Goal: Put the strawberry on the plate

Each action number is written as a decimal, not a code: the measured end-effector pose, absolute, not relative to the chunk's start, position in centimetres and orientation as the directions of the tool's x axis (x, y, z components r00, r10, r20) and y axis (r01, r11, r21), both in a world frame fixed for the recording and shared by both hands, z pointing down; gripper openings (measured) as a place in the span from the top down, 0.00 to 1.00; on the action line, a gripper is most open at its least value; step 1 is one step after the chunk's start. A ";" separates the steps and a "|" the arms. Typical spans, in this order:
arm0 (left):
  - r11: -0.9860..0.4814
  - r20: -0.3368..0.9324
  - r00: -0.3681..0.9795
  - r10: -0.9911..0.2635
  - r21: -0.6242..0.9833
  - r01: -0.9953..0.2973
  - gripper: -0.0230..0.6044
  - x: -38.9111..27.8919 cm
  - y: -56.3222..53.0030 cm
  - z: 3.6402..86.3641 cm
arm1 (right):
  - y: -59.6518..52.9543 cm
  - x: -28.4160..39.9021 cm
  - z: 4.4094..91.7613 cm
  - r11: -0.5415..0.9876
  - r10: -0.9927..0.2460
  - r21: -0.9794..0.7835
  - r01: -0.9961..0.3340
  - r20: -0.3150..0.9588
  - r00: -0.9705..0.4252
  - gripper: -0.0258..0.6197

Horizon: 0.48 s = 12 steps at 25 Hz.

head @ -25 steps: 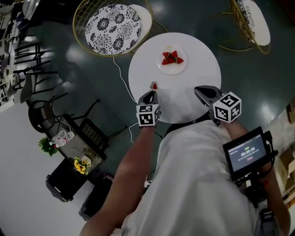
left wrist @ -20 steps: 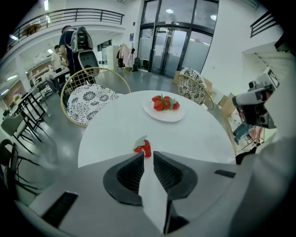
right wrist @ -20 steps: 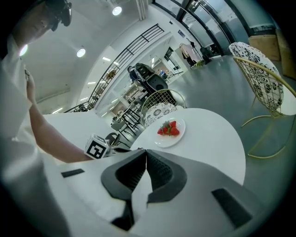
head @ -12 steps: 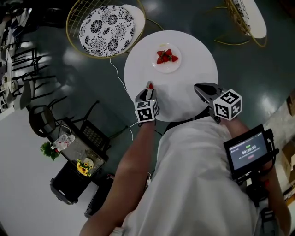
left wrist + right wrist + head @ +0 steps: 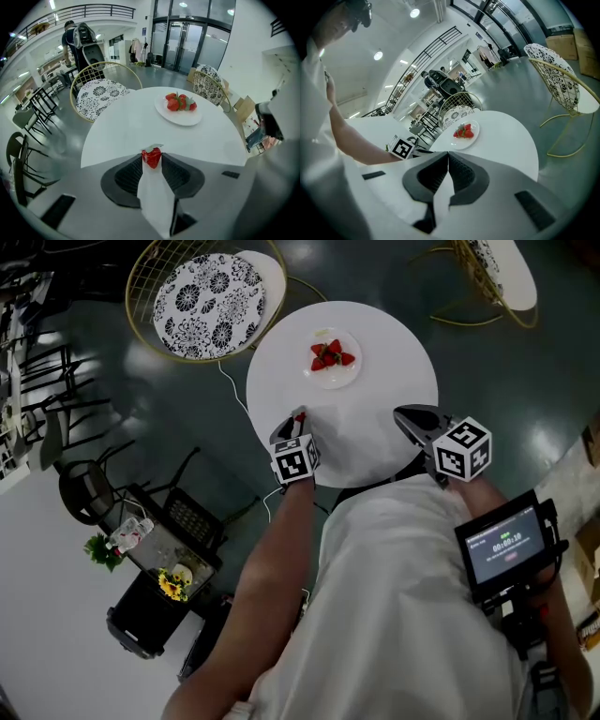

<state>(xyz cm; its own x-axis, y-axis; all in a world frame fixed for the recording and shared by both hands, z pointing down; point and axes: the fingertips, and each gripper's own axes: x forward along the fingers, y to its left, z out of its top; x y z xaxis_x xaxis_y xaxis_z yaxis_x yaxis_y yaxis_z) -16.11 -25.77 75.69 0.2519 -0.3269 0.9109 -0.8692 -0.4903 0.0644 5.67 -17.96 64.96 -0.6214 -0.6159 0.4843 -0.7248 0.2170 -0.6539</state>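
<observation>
Left hand-held gripper (image 5: 297,418) released, jaws just been opening. Small red strawberry with green leaf cap (image 5: 151,158) sits between jaw tips, on round white worktop (image 5: 375,418) by near edge. Round white plate (image 5: 331,378) bearing heap of red strawberries (image 5: 330,354) well apart, farther in. Right hand-held gripper (image 5: 448,153) clenched, empty.
</observation>
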 end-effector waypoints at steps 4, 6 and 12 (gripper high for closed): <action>-0.497 0.909 0.257 -0.330 0.064 -0.865 0.76 -16.2 -25.9 75.5 | -18.1 5.7 64.9 0.217 -0.616 -0.653 -0.725 0.485 -0.621 0.95; -0.505 0.907 0.265 -0.328 0.068 -0.860 0.76 -16.0 -25.8 75.4 | -18.1 5.7 64.8 0.219 -0.614 -0.652 -0.726 0.486 -0.622 0.95; -0.540 0.890 0.302 -0.342 0.077 -0.838 0.76 -15.4 -26.2 74.4 | -18.8 5.3 64.8 0.237 -0.619 -0.646 -0.725 0.475 -0.626 0.95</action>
